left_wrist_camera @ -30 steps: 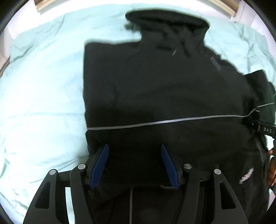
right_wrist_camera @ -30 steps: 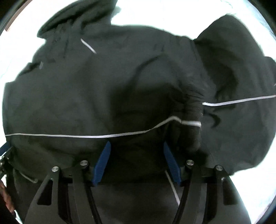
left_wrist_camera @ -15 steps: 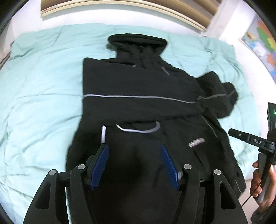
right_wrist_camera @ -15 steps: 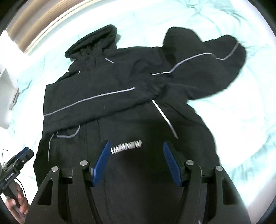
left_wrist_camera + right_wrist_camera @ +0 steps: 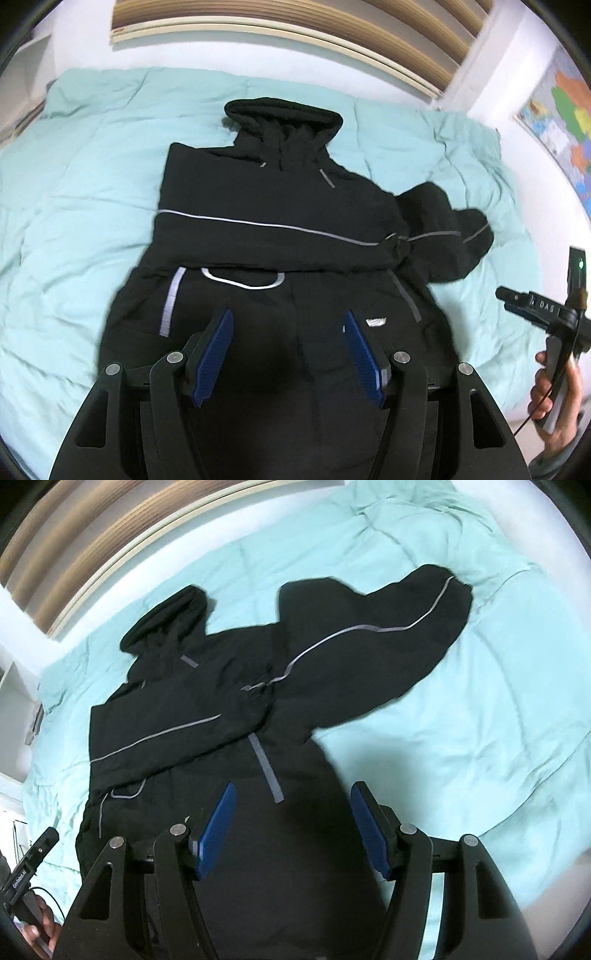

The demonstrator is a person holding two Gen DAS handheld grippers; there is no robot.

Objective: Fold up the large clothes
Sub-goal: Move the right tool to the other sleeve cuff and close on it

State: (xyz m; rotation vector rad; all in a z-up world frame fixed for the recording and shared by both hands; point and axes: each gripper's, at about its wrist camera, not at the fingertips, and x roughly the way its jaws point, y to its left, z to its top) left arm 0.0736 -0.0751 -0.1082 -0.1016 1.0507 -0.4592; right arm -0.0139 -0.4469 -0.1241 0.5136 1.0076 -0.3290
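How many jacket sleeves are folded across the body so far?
1. One sleeve lies folded across the chest of the black jacket. The other sleeve lies spread out on the teal bedding, unfolded.

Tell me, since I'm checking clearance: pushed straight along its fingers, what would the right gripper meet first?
Most likely the black padded jacket, at its lower body between the open right gripper fingers; depth is unclear.

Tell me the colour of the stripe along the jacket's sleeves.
Grey, on the black jacket; the stripe shows best in the right wrist view.
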